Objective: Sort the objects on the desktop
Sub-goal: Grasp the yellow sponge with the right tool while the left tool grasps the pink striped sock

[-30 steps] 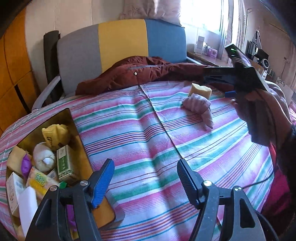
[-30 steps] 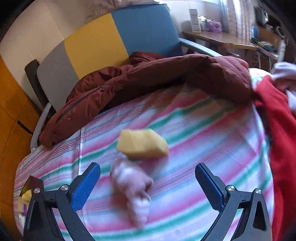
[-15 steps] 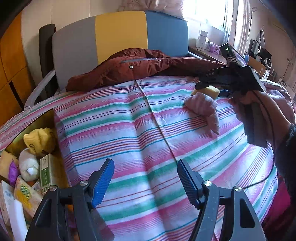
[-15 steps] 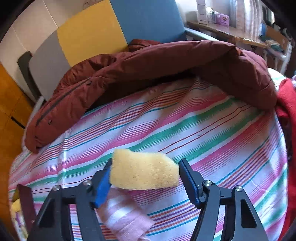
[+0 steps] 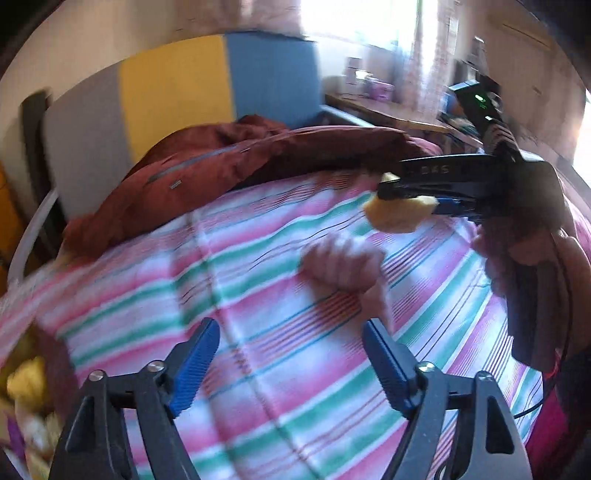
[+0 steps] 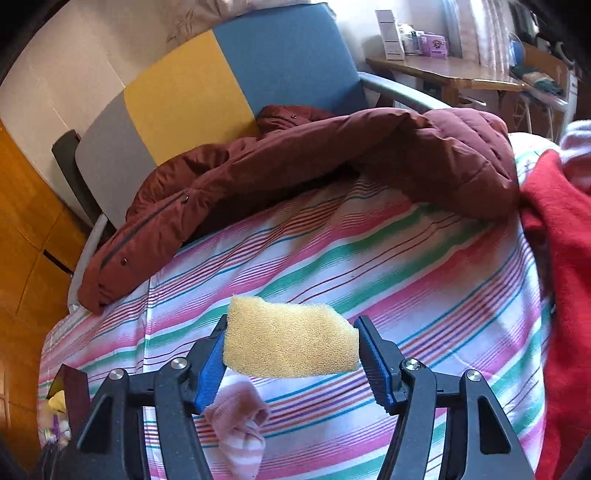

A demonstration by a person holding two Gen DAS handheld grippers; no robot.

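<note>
Since a second ago, the right claw [image 6: 290, 363] has clamped onto the yellow sponge [image 6: 288, 343], holding it just above the striped bed cover [image 6: 424, 295]. Nearest the left claw [image 5: 290, 363], whose empty jaws are opening, lies the pink sock [image 5: 343, 266]; beyond stretches the maroon jacket [image 5: 229, 166].

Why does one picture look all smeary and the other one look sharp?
Left wrist view: motion blur smears the striped bedsheet and the pink striped sock, and the window glares white. Right wrist view: mostly sharp, so the yellow sponge shows its pores clearly; only the near corners go soft. Both views bend straight edges, because the lens is a fisheye.
</note>
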